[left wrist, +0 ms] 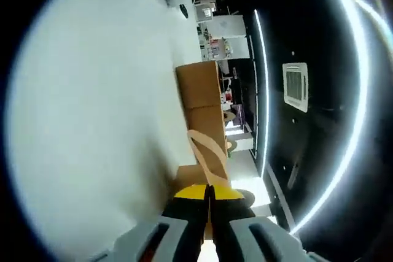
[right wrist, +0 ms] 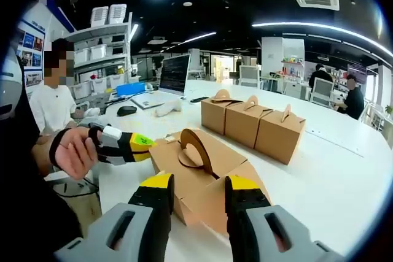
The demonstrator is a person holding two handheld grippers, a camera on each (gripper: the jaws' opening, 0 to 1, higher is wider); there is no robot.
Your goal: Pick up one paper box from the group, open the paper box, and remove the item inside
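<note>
A brown paper box (right wrist: pixel 202 173) lies partly open on the white table (right wrist: pixel 331 176), its arched handle flap (right wrist: pixel 195 144) standing up. My right gripper (right wrist: pixel 200 183) is open, one yellow-tipped jaw on either side of the box's near end. My left gripper (right wrist: pixel 147 142), held by a hand (right wrist: pixel 72 150), is shut on the box's left flap edge. In the left gripper view that gripper (left wrist: pixel 209 193) pinches a thin strip of the box's paper (left wrist: pixel 206 151). Three closed boxes (right wrist: pixel 245 121) stand in a row behind, also seen as brown boxes (left wrist: pixel 199 90).
Farther back on the table are a monitor (right wrist: pixel 175 73), a dark mouse (right wrist: pixel 126 110) and a white object (right wrist: pixel 167 110). A person (right wrist: pixel 52 104) sits at the left by shelves of bins (right wrist: pixel 101 47). More people (right wrist: pixel 353 99) sit far right.
</note>
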